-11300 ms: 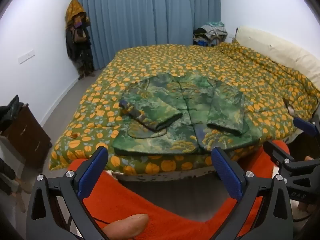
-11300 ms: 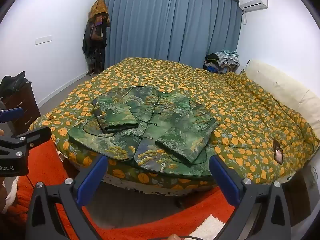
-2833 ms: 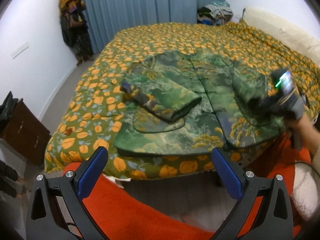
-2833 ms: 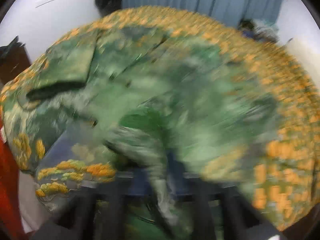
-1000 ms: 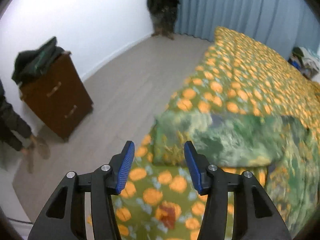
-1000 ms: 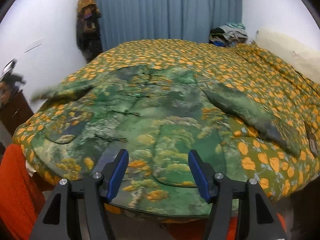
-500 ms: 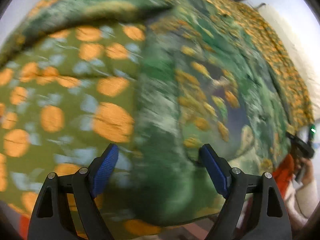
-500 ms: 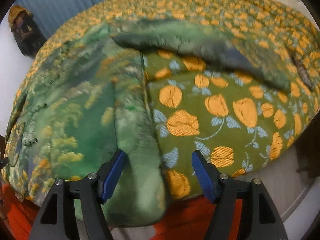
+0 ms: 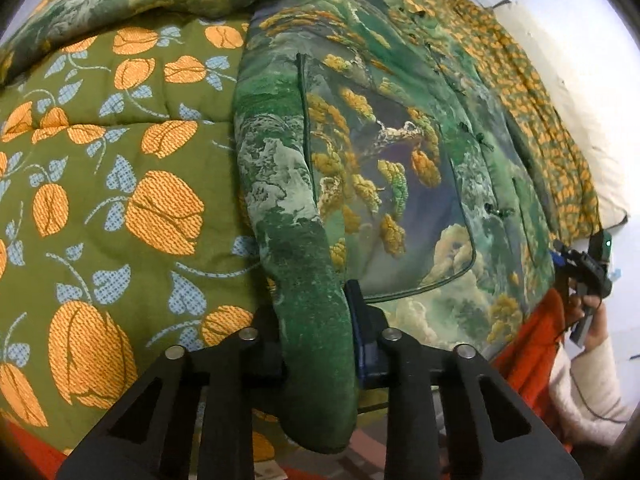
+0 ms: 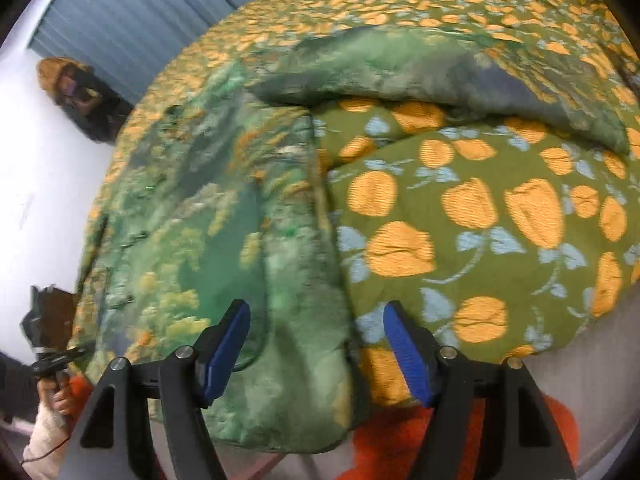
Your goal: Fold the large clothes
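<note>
A green padded jacket with a tree-and-cloud print lies spread front-up on the bed, both sleeves laid out to the sides. My left gripper is shut on the jacket's bottom left hem corner at the bed's edge. My right gripper is open, its blue pads either side of the jacket's bottom right hem corner, without pinching it. The right gripper also shows in the left wrist view, and the left one in the right wrist view.
The bed carries a green quilt with orange flowers. An orange rug lies on the floor below the bed's edge. Blue curtains and hanging coats are at the far wall.
Both sleeves were unfolded outward earlier. In the last half second my left gripper closed on the hem corner; my right gripper moved in around the other corner, still open.
</note>
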`<state>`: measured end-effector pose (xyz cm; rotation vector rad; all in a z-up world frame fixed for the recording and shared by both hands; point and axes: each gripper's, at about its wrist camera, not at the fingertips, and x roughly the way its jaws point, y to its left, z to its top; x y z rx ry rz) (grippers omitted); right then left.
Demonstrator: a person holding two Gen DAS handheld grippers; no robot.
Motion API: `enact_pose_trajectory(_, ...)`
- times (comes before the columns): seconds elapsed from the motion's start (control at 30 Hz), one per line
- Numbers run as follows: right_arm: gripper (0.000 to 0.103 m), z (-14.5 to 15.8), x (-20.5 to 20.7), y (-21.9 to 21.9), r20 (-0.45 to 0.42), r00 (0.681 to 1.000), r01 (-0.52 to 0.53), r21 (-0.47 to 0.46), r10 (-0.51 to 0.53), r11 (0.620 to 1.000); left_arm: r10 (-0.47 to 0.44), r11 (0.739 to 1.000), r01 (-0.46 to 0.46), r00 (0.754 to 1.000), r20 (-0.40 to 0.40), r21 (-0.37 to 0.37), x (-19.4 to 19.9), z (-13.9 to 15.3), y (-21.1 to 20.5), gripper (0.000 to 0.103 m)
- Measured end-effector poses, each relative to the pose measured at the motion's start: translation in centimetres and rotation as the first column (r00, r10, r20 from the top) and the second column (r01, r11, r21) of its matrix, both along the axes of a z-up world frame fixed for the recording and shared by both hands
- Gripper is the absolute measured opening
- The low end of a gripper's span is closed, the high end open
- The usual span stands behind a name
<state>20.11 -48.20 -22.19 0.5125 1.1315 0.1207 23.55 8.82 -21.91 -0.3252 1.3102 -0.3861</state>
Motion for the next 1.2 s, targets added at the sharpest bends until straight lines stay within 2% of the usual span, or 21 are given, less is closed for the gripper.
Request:
enact_pose_trajectory(0.1,0.071,-2.1,0.6,1.5,-0.076,0.995,-0.062,-0.036,0.059,0.997,0.001,1.0,-0.001,1.0,0.014,0.005,-0.1,0.1,1.2,0.015)
enact_pose_trajectory(0.13,0.066,-2.3,0.6,1.8,-0.079,0.995,-0.072,-0.055,0.068,0.996,-0.001,1.0,0.001,1.0,0.016,0.005,-0.4,0.3,1.8,0.014)
enact_pose_trajectory(0.17,0.055,-2.2,0.5,2.0,-0.074,0.994,-0.082,-0.065,0.077,0.995,-0.004,1.0,0.004,1.0,0.019,0.004,-0.9,0.4,2.7,0.014)
enact_pose_trajectory(0.2,0.033,-1.8,0.5,2.2,-0.062,0.994,-0.092,-0.058,0.088,0.994,-0.01,1.0,0.009,1.0,0.021,0.005,-0.9,0.6,2.9,0.014)
enact_pose_trajectory(0.23,0.02,-1.3,0.4,2.4,-0.054,0.994,-0.097,-0.063,0.094,0.993,-0.016,1.0,0.016,1.0,0.022,0.007,-1.2,0.7,2.8,0.014)
enact_pose_trajectory(0.27,0.015,-0.4,0.2,2.9,-0.044,0.994,-0.109,-0.108,0.105,0.988,-0.02,1.0,0.02,1.0,0.02,0.007,-1.6,0.9,2.9,0.014)
enact_pose_trajectory(0.37,0.015,1.4,-0.4,3.9,-0.043,0.988,-0.154,-0.19,0.148,0.97,-0.036,0.999,0.035,0.999,0.014,0.014,-2.8,1.2,3.1,0.013)
enact_pose_trajectory(0.47,0.015,1.4,-0.7,3.8,-0.061,0.984,-0.175,-0.213,0.166,0.961,-0.052,0.998,0.051,0.999,0.012,0.036,-3.3,0.8,2.9,0.015)
enact_pose_trajectory(0.57,0.023,0.4,0.3,3.4,-0.078,0.987,-0.158,-0.247,0.143,0.956,-0.041,0.997,0.038,0.999,0.03,0.072,-2.7,1.1,2.6,0.036)
enact_pose_trajectory(0.63,0.046,0.3,0.7,3.3,-0.071,0.992,-0.114,-0.247,0.099,0.962,-0.037,0.995,0.03,0.997,0.064,0.099,-2.7,1.9,2.5,0.056)
enact_pose_trajectory(0.7,0.048,1.6,0.6,2.8,-0.023,0.996,-0.085,-0.244,0.082,0.966,-0.042,0.993,0.029,0.993,0.109,0.115,-3.2,3.2,2.6,0.062)
enact_pose_trajectory(0.77,0.049,3.0,0.6,2.6,0.014,0.997,-0.07,-0.282,0.077,0.957,-0.039,0.991,0.018,0.988,0.153,0.134,-3.5,4.6,2.7,0.068)
enact_pose_trajectory(0.83,0.06,4.8,0.5,2.8,0.065,0.995,-0.051,-0.341,0.078,0.939,-0.025,0.988,-0.008,0.978,0.209,0.153,-3.8,6.2,2.8,0.076)
enact_pose_trajectory(0.9,0.062,6.6,0.2,3.6,0.122,0.989,-0.032,-0.387,0.085,0.922,-0.011,0.986,-0.037,0.959,0.282,0.162,-4.1,7.9,2.6,0.082)
enact_pose_trajectory(0.97,0.065,7.9,-0.9,4.8,0.166,0.982,-0.015,-0.421,0.093,0.907,0.002,0.983,-0.069,0.929,0.369,0.168,-4.4,9.8,1.9,0.089)
enact_pose_trajectory(1.03,0.077,9.4,-1.3,6.4,0.216,0.972,0.015,-0.46,0.096,0.888,0.017,0.981,-0.097,0.901,0.433,0.165,-4.8,11.1,1.3,0.097)
enact_pose_trajectory(1.13,0.077,10.8,-1.8,8.9,0.282,0.953,0.037,-0.478,0.114,0.878,0.063,0.981,-0.15,0.845,0.531,0.123,-5.6,12.6,0.5,0.098)
enact_pose_trajectory(1.2,0.077,11.5,-2.0,10.4,0.329,0.935,0.05,-0.496,0.134,0.867,0.085,0.979,-0.173,0.819,0.568,0.103,-6.3,13.1,0.0,0.099)
